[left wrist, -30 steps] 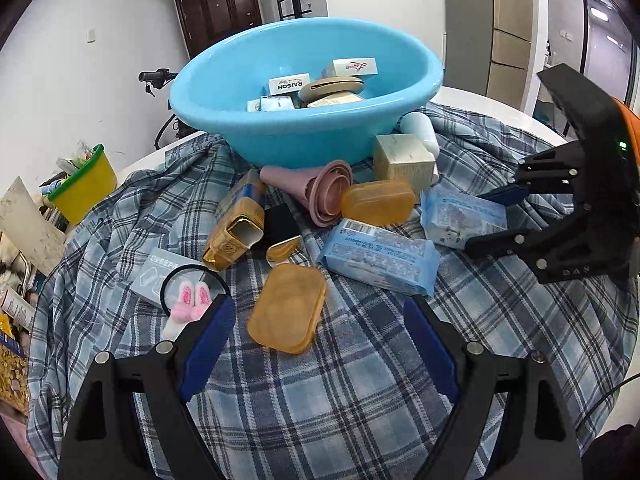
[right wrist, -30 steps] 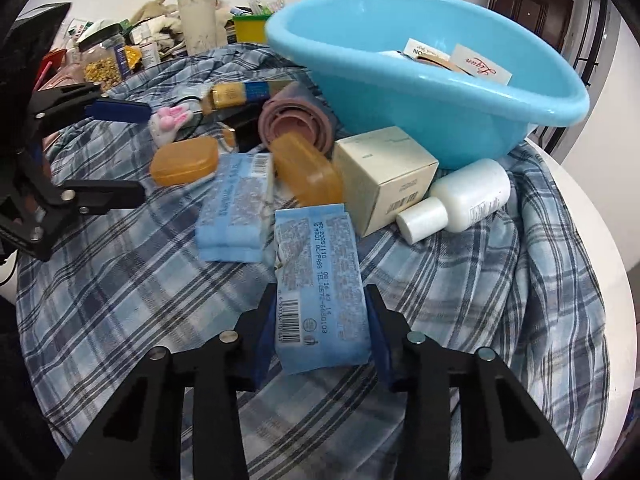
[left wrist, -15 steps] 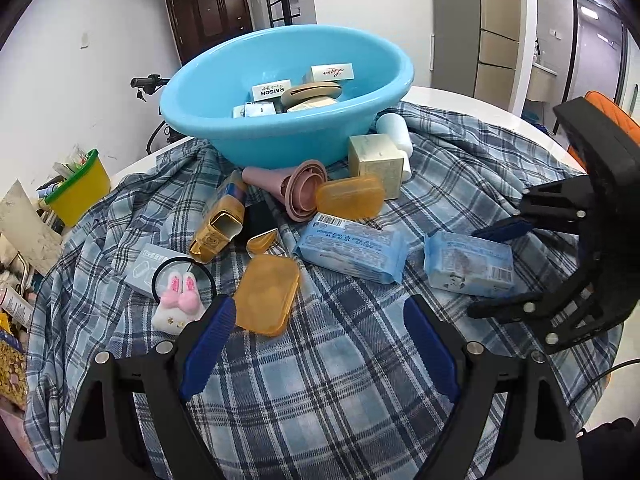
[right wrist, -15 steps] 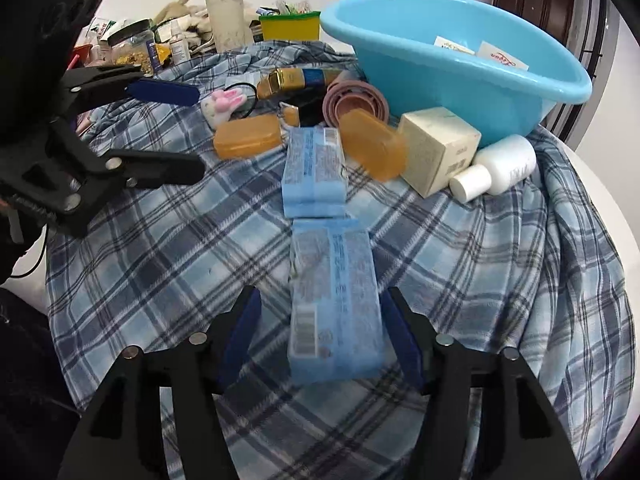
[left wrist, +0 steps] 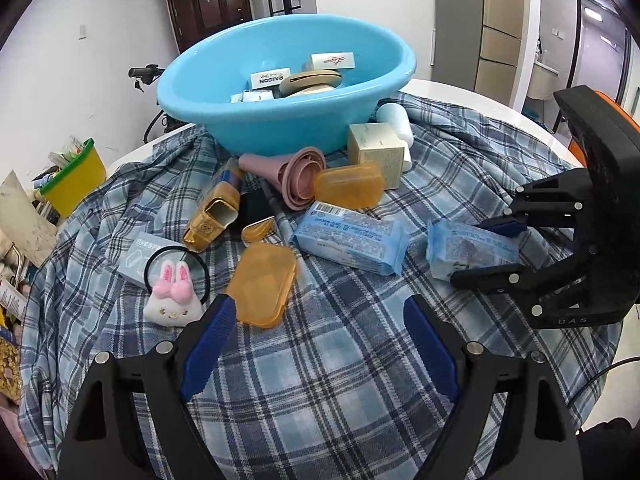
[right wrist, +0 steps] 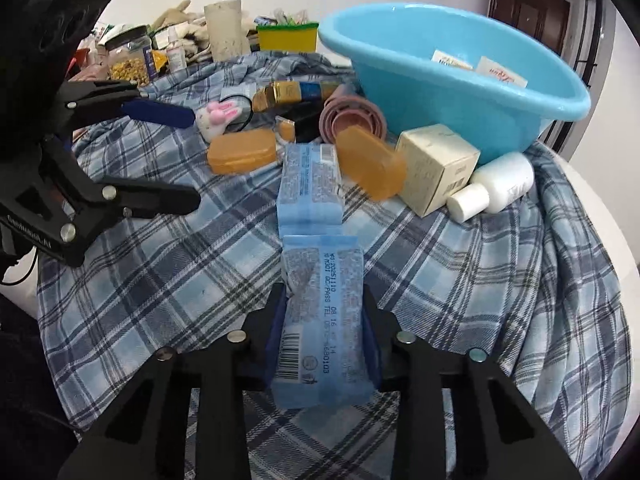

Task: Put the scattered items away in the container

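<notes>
- Basin (left wrist: 288,120): plain sky blue.
- Cloth (left wrist: 340,380): blue, white and navy plaid.
- Tissue packs (right wrist: 320,320): pale blue, dark print.
- Soap cases (left wrist: 262,284): translucent orange.
- Bin (left wrist: 74,176) at ten o'clock: yellow, seemingly green-rimmed.

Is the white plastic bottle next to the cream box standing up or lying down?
Lying down. The white plastic bottle rests on its side on the plaid cloth, cap pointing away from the blue plastic basin, beside the cream cardboard box.
</notes>
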A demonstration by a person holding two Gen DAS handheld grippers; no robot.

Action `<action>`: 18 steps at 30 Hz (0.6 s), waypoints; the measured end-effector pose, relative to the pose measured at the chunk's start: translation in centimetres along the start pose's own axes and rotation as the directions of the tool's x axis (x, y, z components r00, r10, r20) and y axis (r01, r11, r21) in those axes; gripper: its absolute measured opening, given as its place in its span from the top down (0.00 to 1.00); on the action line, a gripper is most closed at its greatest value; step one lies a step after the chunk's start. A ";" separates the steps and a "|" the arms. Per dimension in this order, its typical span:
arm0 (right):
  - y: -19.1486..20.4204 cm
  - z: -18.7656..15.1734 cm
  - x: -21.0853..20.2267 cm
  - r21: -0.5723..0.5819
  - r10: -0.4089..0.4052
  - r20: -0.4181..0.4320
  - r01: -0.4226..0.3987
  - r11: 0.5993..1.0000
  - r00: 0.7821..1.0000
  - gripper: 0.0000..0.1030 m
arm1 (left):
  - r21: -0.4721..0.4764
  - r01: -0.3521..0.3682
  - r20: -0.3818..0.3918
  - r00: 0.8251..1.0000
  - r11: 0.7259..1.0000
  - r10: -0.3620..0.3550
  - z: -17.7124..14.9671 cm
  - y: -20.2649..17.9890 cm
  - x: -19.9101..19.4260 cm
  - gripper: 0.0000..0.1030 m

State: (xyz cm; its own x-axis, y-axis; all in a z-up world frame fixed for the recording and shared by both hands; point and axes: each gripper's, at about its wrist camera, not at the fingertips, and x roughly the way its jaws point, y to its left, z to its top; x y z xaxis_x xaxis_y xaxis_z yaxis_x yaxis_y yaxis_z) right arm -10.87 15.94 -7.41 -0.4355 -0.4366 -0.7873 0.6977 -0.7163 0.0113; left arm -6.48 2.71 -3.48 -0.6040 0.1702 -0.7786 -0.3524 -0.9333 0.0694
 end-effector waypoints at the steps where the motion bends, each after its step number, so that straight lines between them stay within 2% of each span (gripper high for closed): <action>1: 0.0 0.1 0.0 0.005 -0.003 0.002 0.003 1.000 1.000 0.72 | 0.004 0.002 0.000 1.000 1.000 -0.002 0.0 -0.2 0.0 0.15; 8: 0.2 0.1 -0.2 0.003 -0.005 -0.001 0.005 1.000 1.000 0.71 | 0.019 0.003 -0.005 1.000 1.000 -0.003 -0.1 -0.6 0.0 0.15; 9: 0.1 0.0 -0.3 0.015 0.002 -0.002 -0.002 1.000 1.000 0.63 | 0.018 0.003 -0.006 1.000 1.000 -0.003 -0.1 -0.6 0.0 0.15; 10: 0.0 0.0 -0.4 0.028 0.005 0.002 -0.005 1.000 1.000 0.46 | 0.016 0.002 -0.006 1.000 1.000 -0.002 -0.1 -0.6 0.1 0.15; 11: -0.2 -0.1 -0.9 0.049 0.015 0.028 -0.017 0.999 0.999 0.41 | 0.014 0.003 -0.006 1.000 1.000 -0.003 -0.1 -0.6 0.1 0.15; 12: -0.4 -0.2 -1.5 0.066 0.021 0.062 -0.025 0.997 0.998 0.42 | 0.013 0.005 -0.006 1.000 1.000 -0.005 -0.1 -0.7 0.1 0.15; 14: -0.3 -0.1 -2.3 0.065 -0.010 0.090 0.004 0.998 0.996 0.57 | 0.014 0.009 -0.006 1.000 1.000 -0.009 -0.1 -0.8 0.1 0.15; 15: -0.1 -0.1 -2.7 0.048 -0.036 0.108 0.031 0.998 0.994 0.75 | 0.016 0.009 -0.008 1.000 1.000 -0.009 -0.1 -0.9 0.2 0.15; 17: 0.4 -0.1 -3.1 0.008 -0.060 0.123 0.059 0.998 0.991 0.89 | 0.018 0.011 -0.011 1.000 1.000 -0.011 -0.1 -1.1 0.4 0.15; 18: 0.7 -0.1 -3.2 -0.008 -0.058 0.122 0.059 0.998 0.991 1.00 | 0.018 0.012 -0.012 1.000 1.000 -0.012 -0.1 -1.2 0.4 0.15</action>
State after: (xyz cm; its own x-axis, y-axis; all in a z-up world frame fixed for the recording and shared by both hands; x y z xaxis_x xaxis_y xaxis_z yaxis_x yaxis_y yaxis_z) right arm -8.96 16.90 -4.95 -0.5413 -0.4578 -0.7052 0.6751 -0.7366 -0.0400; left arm -6.26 3.91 -3.96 -0.5913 0.1778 -0.7866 -0.3728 -0.9252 0.0711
